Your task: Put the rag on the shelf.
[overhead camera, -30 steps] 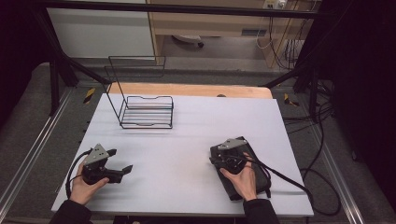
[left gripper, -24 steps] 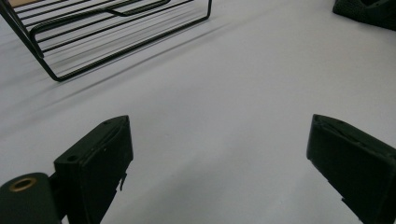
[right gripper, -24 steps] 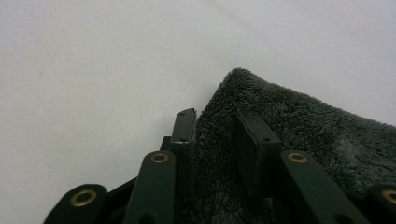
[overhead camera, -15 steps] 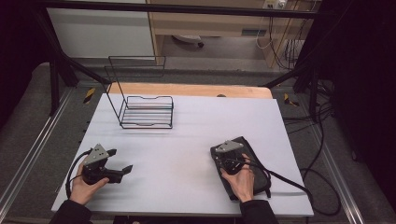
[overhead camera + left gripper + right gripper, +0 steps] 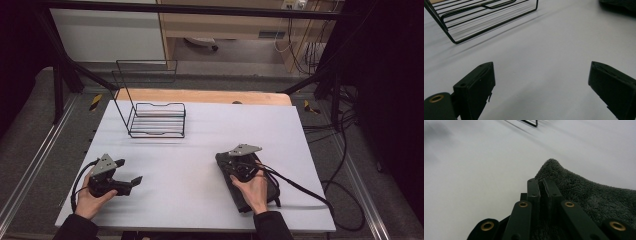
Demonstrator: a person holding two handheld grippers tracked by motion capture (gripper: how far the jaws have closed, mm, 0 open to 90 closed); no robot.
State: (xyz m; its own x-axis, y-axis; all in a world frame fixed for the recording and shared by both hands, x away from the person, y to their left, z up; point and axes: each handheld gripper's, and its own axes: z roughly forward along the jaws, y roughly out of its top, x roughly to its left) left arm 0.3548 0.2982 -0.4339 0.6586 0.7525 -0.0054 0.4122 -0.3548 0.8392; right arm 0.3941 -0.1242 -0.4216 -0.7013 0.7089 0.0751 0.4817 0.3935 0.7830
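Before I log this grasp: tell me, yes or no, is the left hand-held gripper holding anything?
No: the left hand-held gripper has its jaws wide apart with only bare table between them.

My left gripper (image 5: 131, 182) is a black block with a grey three-cornered plate on top and a black cable looping off its back. Its two jaws are flat, thick black slabs with squared ends, and a brass-ringed hole sits at the foot of one. My right gripper (image 5: 543, 185) is the same make: a grey plate on top and a longer black cable trailing off behind it. Its jaws are narrow black bars, and the black link arms behind them carry brass-ringed rivets, four that I can count. My sleeves (image 5: 75, 227) look dark, perhaps black, though little of them comes into the high view.
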